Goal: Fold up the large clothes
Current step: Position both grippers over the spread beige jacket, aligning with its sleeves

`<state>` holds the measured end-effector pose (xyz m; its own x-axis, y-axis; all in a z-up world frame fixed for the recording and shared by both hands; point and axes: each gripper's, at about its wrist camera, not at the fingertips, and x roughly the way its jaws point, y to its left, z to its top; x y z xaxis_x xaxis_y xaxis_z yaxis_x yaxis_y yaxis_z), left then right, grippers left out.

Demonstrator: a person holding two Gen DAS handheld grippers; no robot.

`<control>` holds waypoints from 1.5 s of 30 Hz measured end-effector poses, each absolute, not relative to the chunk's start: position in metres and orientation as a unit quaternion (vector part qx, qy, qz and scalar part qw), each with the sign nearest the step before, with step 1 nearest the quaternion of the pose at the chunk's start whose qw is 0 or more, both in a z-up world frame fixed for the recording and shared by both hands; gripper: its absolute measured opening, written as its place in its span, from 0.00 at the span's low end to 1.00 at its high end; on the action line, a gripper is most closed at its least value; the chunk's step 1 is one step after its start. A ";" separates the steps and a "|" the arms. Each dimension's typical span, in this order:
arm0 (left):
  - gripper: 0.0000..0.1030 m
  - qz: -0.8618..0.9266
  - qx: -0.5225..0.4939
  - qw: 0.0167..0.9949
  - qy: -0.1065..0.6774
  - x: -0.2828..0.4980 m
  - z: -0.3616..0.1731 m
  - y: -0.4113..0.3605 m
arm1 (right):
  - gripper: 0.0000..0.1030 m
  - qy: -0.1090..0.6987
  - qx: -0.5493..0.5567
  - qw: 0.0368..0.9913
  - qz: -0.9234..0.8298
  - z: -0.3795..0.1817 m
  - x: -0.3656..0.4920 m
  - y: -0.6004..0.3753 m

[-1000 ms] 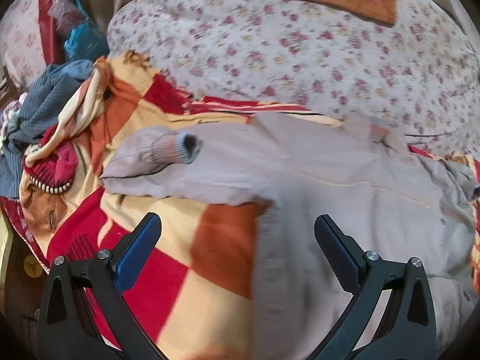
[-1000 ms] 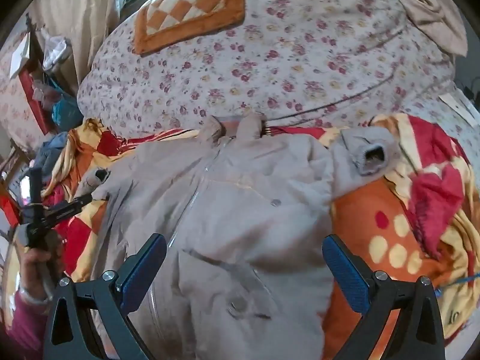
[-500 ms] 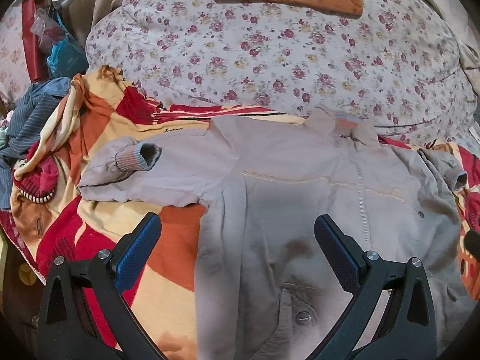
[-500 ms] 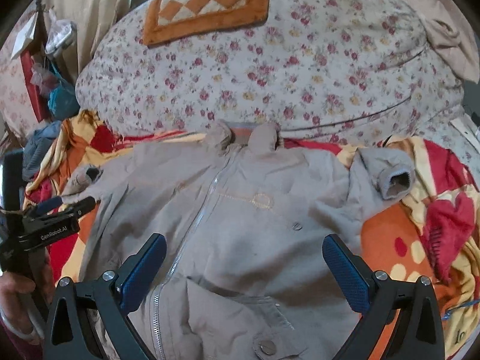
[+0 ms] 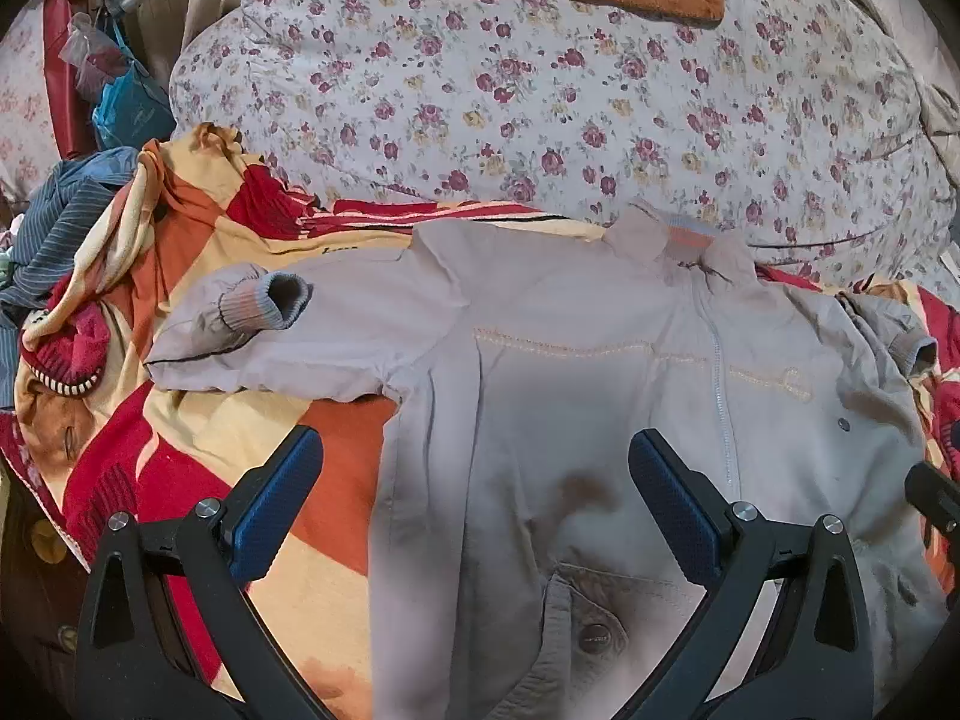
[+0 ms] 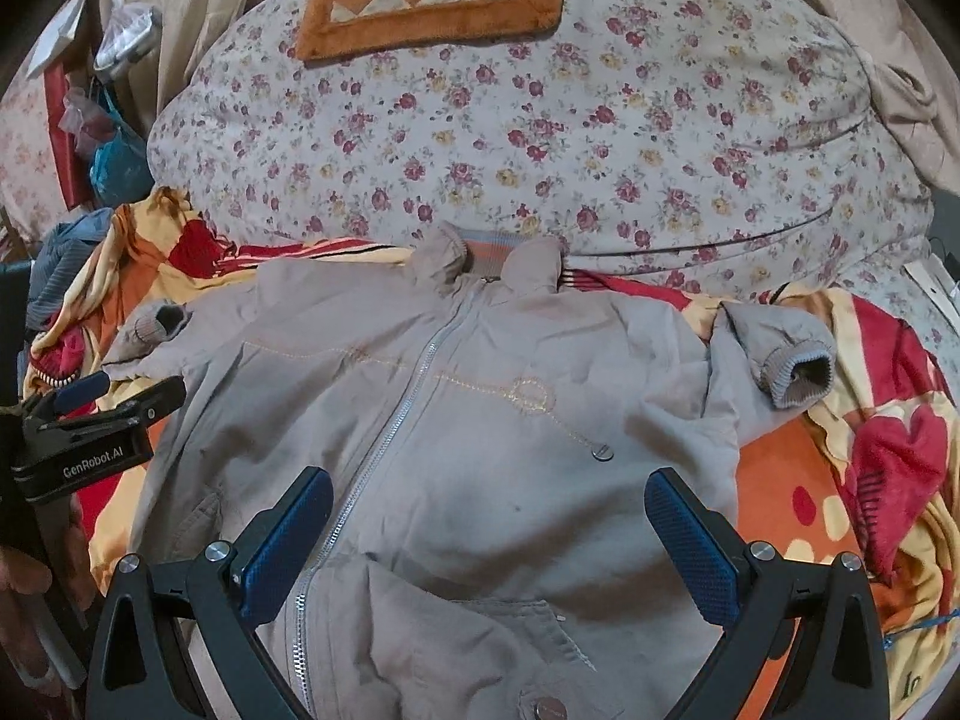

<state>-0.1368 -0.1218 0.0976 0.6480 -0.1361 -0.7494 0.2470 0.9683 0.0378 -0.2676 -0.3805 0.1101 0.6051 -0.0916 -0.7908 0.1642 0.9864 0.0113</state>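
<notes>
On a red-orange patterned blanket a beige zip-front jacket lies flat; left tongs and right tongs hover spread, empty, sleeves at nine and three o'clock.

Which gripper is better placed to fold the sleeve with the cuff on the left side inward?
Left. The left gripper hovers open nearest that sleeve; the right gripper sits over the jacket centre.

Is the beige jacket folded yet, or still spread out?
Spread out. The jacket lies flat, front up and zipped, on the blanket, collar away; both sleeves lie outward, nothing folded over the body.
</notes>
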 end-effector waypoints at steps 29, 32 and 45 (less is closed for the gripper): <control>0.99 -0.103 0.069 0.903 0.410 -0.137 0.086 -0.121 | 1.00 0.457 0.054 0.884 -0.084 0.091 -0.261 -0.382; 0.99 -0.102 0.071 0.903 0.411 -0.136 0.085 -0.119 | 1.00 0.459 0.054 0.883 -0.083 0.089 -0.260 -0.382; 0.99 -0.099 0.071 0.902 0.415 -0.134 0.081 -0.120 | 1.00 0.467 0.048 0.879 -0.081 0.084 -0.256 -0.380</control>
<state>-0.1341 -0.1200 0.0815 0.6364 -0.1205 -0.7619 0.2379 0.9702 0.0453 -0.2565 -0.3800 0.0841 0.5503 -0.0979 -0.8292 0.1880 0.9821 0.0088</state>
